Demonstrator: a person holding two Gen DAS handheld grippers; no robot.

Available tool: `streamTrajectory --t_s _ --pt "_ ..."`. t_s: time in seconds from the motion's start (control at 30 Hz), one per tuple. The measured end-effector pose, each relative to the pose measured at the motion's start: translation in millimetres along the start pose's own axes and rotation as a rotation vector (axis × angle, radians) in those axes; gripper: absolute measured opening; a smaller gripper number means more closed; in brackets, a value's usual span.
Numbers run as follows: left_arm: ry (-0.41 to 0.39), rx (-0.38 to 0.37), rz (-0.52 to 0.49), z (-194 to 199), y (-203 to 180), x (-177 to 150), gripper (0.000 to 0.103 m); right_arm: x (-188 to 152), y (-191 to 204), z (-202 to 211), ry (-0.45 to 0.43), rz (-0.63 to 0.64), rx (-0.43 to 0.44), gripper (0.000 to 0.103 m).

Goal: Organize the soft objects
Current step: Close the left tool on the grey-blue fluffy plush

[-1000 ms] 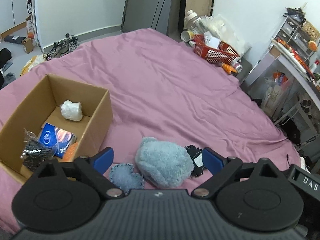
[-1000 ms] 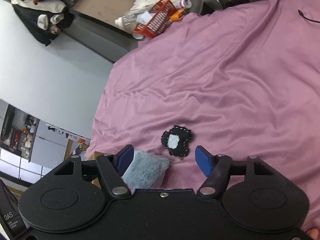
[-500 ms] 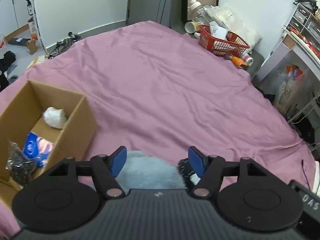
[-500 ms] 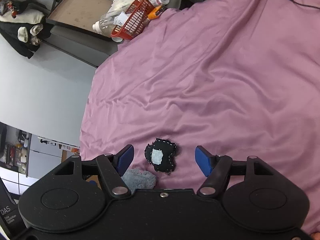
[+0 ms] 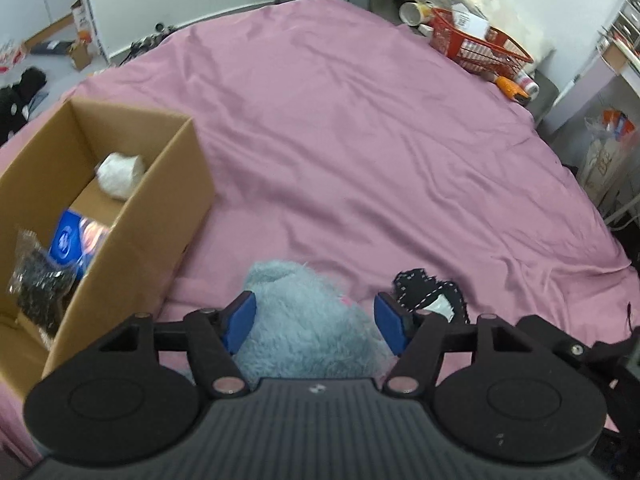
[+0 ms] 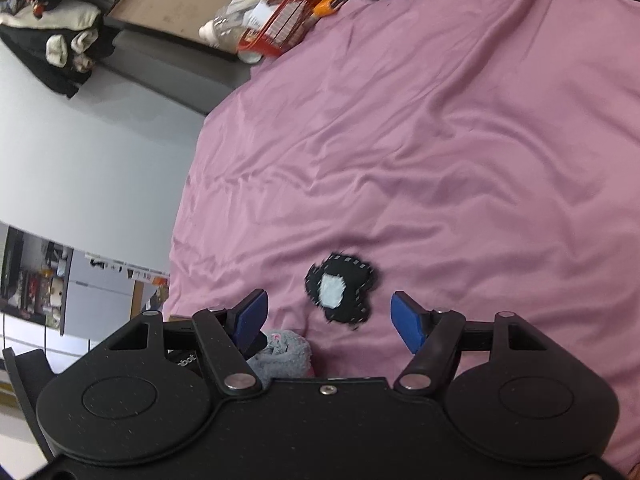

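A fluffy light-blue plush (image 5: 308,328) lies on the pink bedsheet (image 5: 360,140). My left gripper (image 5: 316,322) has its jaws around the plush, pads touching its sides; it looks shut on it. A black patch with white stitching (image 5: 430,296) lies just right of the plush. In the right wrist view the black patch (image 6: 340,292) lies just ahead of my right gripper (image 6: 330,316), which is open and empty. The plush (image 6: 286,354) shows at its left finger. An open cardboard box (image 5: 176,200) stands to the left.
The box holds a white bundle (image 5: 120,170), a blue packet (image 5: 70,240) and a dark glittery bag (image 5: 38,280). A red basket (image 5: 480,42) with bottles stands at the bed's far edge. Shelves and bags stand beyond the right edge.
My left gripper came down over the plush and its jaws narrowed onto it. My right gripper moved closer to the black patch, jaws still open.
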State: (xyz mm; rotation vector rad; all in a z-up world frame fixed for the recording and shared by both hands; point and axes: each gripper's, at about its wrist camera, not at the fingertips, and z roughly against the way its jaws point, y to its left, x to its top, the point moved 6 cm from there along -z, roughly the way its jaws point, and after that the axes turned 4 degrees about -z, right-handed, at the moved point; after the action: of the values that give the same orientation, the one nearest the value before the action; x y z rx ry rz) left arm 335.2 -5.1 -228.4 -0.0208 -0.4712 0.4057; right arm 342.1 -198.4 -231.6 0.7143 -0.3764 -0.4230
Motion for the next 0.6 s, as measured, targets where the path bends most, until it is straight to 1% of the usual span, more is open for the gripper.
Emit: streamTrajectory --t_s 0.03,0.1,0.13,0.17,0.2,0.3,0.4,0.53,0.6 --pt "0.002 -0.005 0.012 1.9 4.1 -1.0 0.056 -1.9 2.0 -0.8 0.004 0.004 0.002 0.068" --pt "0.007 -0.016 0.038 5.9 13.2 -4.9 0.042 -6.1 5.6 -2.4 0.015 0.007 0.011 0.068" --pt "0.008 -0.027 0.053 8.1 18.5 -7.4 0.039 -7.9 7.2 -2.9 0.022 0.009 0.016 0.068" --pt "0.006 -0.036 0.062 10.5 22.6 -9.9 0.033 -10.3 9.4 -3.4 0.031 0.014 0.022 0.068" --pt "0.002 -0.044 0.067 12.9 26.1 -11.9 0.03 -13.2 12.4 -3.7 0.04 0.023 0.031 0.068" --pt "0.0 -0.068 0.077 19.1 34.0 -18.9 0.026 -20.7 19.6 -2.5 0.05 0.044 0.048 0.068" --pt "0.007 -0.09 0.096 23.8 42.0 -24.0 0.024 -27.6 25.2 -3.3 0.062 0.059 0.055 0.068" --pt "0.019 -0.12 0.125 28.0 50.8 -28.2 0.022 -38.9 34.2 -8.9 0.101 0.076 0.073 0.067" --pt "0.024 -0.132 0.136 28.6 54.4 -30.4 0.021 -45.6 38.0 -12.6 0.115 0.093 0.063 0.067"
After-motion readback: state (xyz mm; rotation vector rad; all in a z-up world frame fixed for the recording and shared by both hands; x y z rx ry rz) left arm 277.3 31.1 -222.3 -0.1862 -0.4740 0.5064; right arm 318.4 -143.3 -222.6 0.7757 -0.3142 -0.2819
